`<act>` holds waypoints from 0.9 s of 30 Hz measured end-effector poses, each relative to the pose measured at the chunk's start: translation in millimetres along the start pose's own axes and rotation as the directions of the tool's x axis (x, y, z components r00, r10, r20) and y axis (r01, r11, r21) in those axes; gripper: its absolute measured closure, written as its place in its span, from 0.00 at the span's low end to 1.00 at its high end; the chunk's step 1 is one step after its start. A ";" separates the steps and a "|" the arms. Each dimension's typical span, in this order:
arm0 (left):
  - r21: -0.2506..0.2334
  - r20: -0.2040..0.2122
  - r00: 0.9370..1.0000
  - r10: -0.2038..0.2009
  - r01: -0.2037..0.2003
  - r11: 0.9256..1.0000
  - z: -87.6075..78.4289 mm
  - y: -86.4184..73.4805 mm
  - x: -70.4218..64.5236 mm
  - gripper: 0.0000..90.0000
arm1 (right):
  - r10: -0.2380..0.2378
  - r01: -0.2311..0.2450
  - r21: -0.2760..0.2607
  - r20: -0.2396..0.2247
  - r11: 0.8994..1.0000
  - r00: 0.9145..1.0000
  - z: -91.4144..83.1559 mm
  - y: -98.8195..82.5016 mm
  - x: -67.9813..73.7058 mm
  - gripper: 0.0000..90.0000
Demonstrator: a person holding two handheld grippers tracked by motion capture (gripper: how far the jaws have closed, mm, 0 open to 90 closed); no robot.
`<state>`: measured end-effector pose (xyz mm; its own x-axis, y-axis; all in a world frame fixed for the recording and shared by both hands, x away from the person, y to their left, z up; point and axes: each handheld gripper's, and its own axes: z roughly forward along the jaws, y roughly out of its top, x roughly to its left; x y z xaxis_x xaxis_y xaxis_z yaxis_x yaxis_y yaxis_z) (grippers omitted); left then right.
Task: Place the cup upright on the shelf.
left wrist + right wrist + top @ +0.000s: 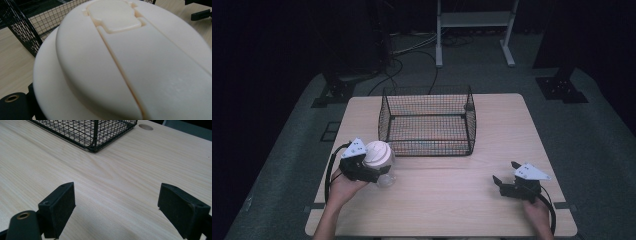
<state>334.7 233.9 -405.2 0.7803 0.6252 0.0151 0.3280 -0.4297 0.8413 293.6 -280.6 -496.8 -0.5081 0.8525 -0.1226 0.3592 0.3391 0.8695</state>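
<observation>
- Currently the left tongs [373, 169] sit against a round cream-white plastic lid [377, 152] on a clear jar-like container [385, 179], near the left front of the light wood worktop [452, 200].
- The container stands just in front of the left front corner of the black wire mesh basket [428, 121], apart from it as far as I can tell.
- In the left gripper view the lid [130, 65] is right up at the camera and hides the pads, so I cannot tell whether they press on it or just straddle it.
- The right tongs [506, 181] stand wide with nothing between them, low over bare worktop at the right front, well apart from the basket.
- Risk 1: the lid is smooth and domed. If the pads bite on the curve rather than the rim, I'd expect it to squirt out on lift.
- Risk 2: the grip looks to be on the lid alone. If the lid isn't seated, the clear body could drop away.
- Risk 3: the basket wall is tall and close. A low carry could clip the rim and tip the container or shove the basket.
- Right tongs are too far off to steady anything.
</observation>
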 end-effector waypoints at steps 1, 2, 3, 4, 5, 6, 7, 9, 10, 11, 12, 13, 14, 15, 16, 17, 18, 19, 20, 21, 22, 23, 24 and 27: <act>0.001 0.002 1.000 0.001 -0.001 1.000 -0.1 0.1 -0.1 0.08 | 0.000 0.000 0.000 0.000 1.000 1.000 0.0 0.0 0.0 0.15; 0.003 0.004 1.000 0.002 -0.002 1.000 0.0 0.3 -0.1 0.08 | 0.000 0.000 0.000 0.000 1.000 1.000 0.0 0.0 0.0 0.15; 0.003 0.004 1.000 0.002 -0.002 1.000 0.0 0.3 -0.1 0.08 | 0.000 0.000 0.000 0.000 1.000 1.000 0.0 0.0 0.0 0.15; 0.004 0.005 1.000 0.005 -0.005 1.000 0.1 0.7 -0.3 0.08 | -0.001 0.001 0.000 0.001 1.000 1.000 0.0 0.0 0.0 0.15; 0.004 0.005 1.000 0.005 -0.005 1.000 0.1 0.7 -0.3 0.08 | -0.001 0.001 0.000 0.001 1.000 1.000 0.0 0.0 0.0 0.15; 0.004 0.008 1.000 0.006 -0.006 1.000 0.1 1.2 -0.3 0.08 | -0.001 0.001 0.000 0.001 1.000 1.000 0.0 0.0 0.1 0.15; 0.003 0.010 1.000 0.006 -0.006 1.000 -0.1 1.4 -0.4 0.08 | -0.001 0.001 0.000 0.001 1.000 1.000 0.0 0.0 0.0 0.15; -0.003 0.015 1.000 0.001 -0.001 1.000 -0.7 2.0 -0.5 0.08 | 0.000 0.000 0.000 0.000 1.000 1.000 0.0 0.0 0.0 0.15; -0.003 0.015 1.000 0.001 -0.001 1.000 -0.7 2.0 -0.5 0.08 | 0.000 0.000 0.000 0.000 1.000 1.000 0.0 0.0 0.0 0.15; -0.005 0.017 1.000 0.002 -0.002 1.000 -1.2 2.4 -0.4 0.08 | 0.000 0.000 0.000 0.000 1.000 1.000 0.0 0.0 0.0 0.15; -0.006 0.018 1.000 0.005 -0.005 1.000 -1.7 3.1 -0.6 0.08 | -0.001 0.001 0.000 0.001 1.000 1.000 0.0 0.0 0.1 0.15; -0.006 0.018 1.000 0.005 -0.005 1.000 -1.7 3.1 -0.6 0.08 | -0.001 0.001 0.000 0.001 1.000 1.000 0.0 0.0 0.1 0.15; -0.004 0.016 1.000 0.006 -0.006 1.000 -2.0 3.5 -0.8 0.08 | -0.001 0.001 0.000 0.001 1.000 1.000 0.0 0.0 0.0 0.15; -0.003 0.017 1.000 0.006 -0.006 1.000 -2.1 3.4 -0.7 0.08 | 0.000 0.000 0.000 0.000 1.000 1.000 0.0 0.0 0.0 0.15; -0.003 0.017 1.000 0.006 -0.006 1.000 -2.1 3.4 -0.7 0.08 | 0.000 0.000 0.000 0.001 1.000 1.000 0.0 0.0 0.1 0.15; -0.001 0.017 1.000 0.008 -0.008 1.000 -2.6 3.3 -0.6 0.08 | -0.001 0.001 0.000 0.001 1.000 1.000 0.0 0.0 0.1 0.15; 0.000 0.017 1.000 0.008 -0.008 1.000 -2.6 3.4 -0.7 0.08 | -0.001 0.001 0.000 0.001 1.000 1.000 0.0 0.0 0.1 0.15; 0.000 0.017 1.000 0.008 -0.008 1.000 -2.6 3.4 -0.7 0.08 | -0.001 0.001 0.000 0.001 1.000 1.000 0.0 0.0 0.2 0.15; 0.001 0.018 1.000 0.008 -0.008 1.000 -2.7 3.5 -0.8 0.08 | -0.001 0.001 0.000 0.001 1.000 1.000 0.0 0.0 0.1 0.15; 0.002 0.019 1.000 0.010 -0.010 1.000 -3.0 4.1 -1.0 0.08 | -0.001 0.001 0.000 0.001 1.000 1.000 0.0 0.0 0.1 0.15; 0.002 0.019 1.000 0.010 -0.010 1.000 -3.0 4.1 -1.0 0.08 | -0.001 0.001 0.000 0.001 1.000 1.000 0.0 0.0 0.1 0.15; 0.000 0.019 1.000 0.010 -0.010 1.000 -3.2 4.7 -1.2 0.08 | -0.001 0.001 0.000 0.001 1.000 1.000 0.0 0.0 0.1 0.15; -0.002 0.021 1.000 0.010 -0.010 1.000 -3.6 5.3 -1.4 0.08 | -0.001 0.001 0.000 0.001 1.000 1.000 0.0 0.0 0.1 0.15; -0.012 0.033 0.999 0.009 -0.009 1.000 -5.0 7.3 -1.3 0.14 | -0.001 0.001 0.000 0.001 1.000 1.000 0.0 0.0 0.1 0.15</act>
<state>333.5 233.3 -396.3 0.8005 0.5993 0.0047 0.3149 -0.4272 0.8476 293.6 -280.5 -496.8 -0.5075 0.8527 -0.1238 0.3585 0.3396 0.8695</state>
